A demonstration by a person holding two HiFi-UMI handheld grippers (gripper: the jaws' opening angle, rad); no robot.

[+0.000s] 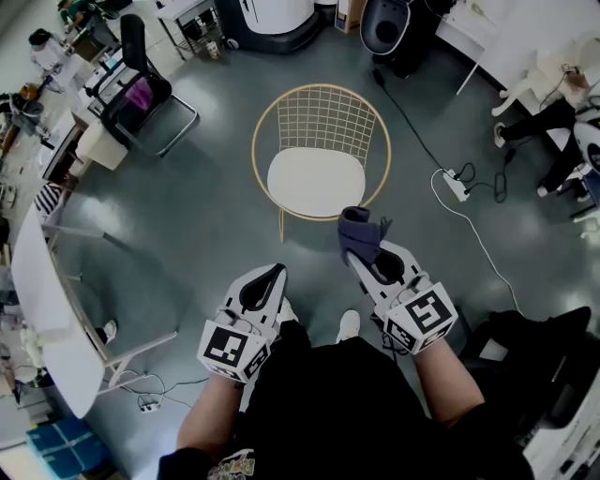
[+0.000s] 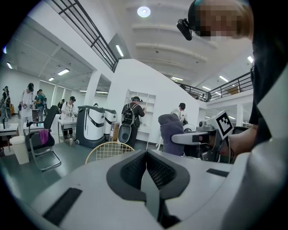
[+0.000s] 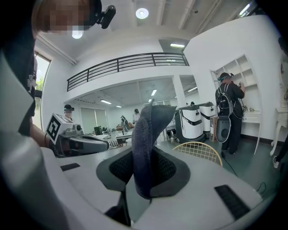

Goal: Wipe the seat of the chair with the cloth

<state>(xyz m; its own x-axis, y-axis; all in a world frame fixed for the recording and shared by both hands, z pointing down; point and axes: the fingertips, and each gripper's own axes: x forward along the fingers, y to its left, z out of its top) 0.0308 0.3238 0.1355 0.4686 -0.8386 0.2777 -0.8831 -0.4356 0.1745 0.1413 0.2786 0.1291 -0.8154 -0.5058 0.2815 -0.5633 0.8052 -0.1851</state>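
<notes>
A gold wire chair (image 1: 317, 150) with a white seat pad (image 1: 315, 182) stands on the grey floor ahead of me. My right gripper (image 1: 364, 246) is shut on a dark blue-grey cloth (image 1: 361, 233), held just in front of the seat's near right edge. In the right gripper view the cloth (image 3: 148, 139) stands up between the jaws, with the chair (image 3: 198, 152) beyond. My left gripper (image 1: 278, 271) is shut with nothing in it, lower left of the chair. The left gripper view shows the chair back (image 2: 107, 151) and the cloth (image 2: 171, 133).
A black office chair (image 1: 141, 94) and desks stand at the far left. A white table (image 1: 47, 309) runs along the left. A power strip with cable (image 1: 457, 185) lies right of the gold chair. A machine base (image 1: 277, 23) and a dark bin (image 1: 386, 25) stand behind it.
</notes>
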